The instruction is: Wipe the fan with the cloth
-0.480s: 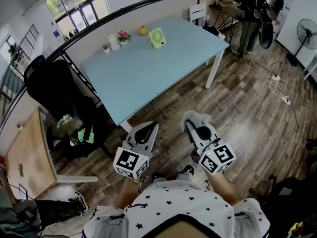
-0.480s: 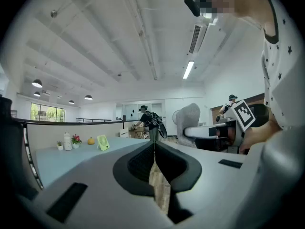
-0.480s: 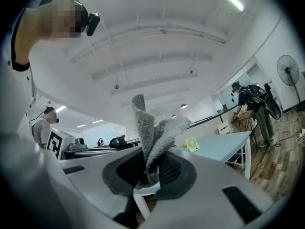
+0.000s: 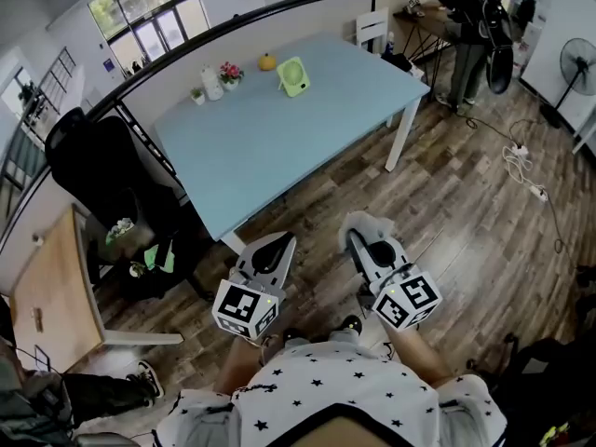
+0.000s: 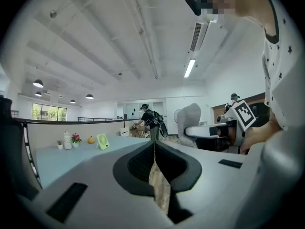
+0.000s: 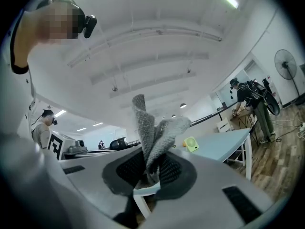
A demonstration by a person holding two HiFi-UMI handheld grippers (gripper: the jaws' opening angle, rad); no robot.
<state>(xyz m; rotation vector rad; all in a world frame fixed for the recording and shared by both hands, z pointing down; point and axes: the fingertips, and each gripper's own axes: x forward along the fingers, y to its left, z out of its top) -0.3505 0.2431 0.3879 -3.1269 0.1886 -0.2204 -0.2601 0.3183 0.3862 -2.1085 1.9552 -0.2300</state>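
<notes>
- I am holding my right hand-held gripper (image 4: pixel 361 226) low in front of me, over the wooden floor (image 4: pixel 466 222), with its jaws closed on the grey cloth (image 6: pixel 153 130).
- The cloth is sticking up out of the jaws in a bunched fold, with one end rising straight and the other flopping toward the right.
- I am holding my left hand-held gripper (image 4: pixel 277 243) just beside the right one, at about the same height. Its jaws are pressed together with nothing between them.
- The green fan (image 4: pixel 294 73) is standing on the light blue counter (image 4: pixel 279 138), close to its far edge and well apart from both hand-held grippers.
- From where I am standing the fan is lying ahead of me and slightly to the left. The bare length of the counter and a strip of floor are lying between it and the cloth.
- In the right gripper view the fan is showing just to the right of the cloth's drooping end, far behind it.
- A small orange object (image 4: pixel 268 60), a pot of pink flowers (image 4: pixel 230 71) and a white bottle (image 4: pixel 213 81) are sitting in a row to the left of the fan along the far edge.
- A black chair (image 4: pixel 102 170) is standing off the counter's left end.
- A person (image 4: pixel 470 26) is bending over a desk at the far right.
</notes>
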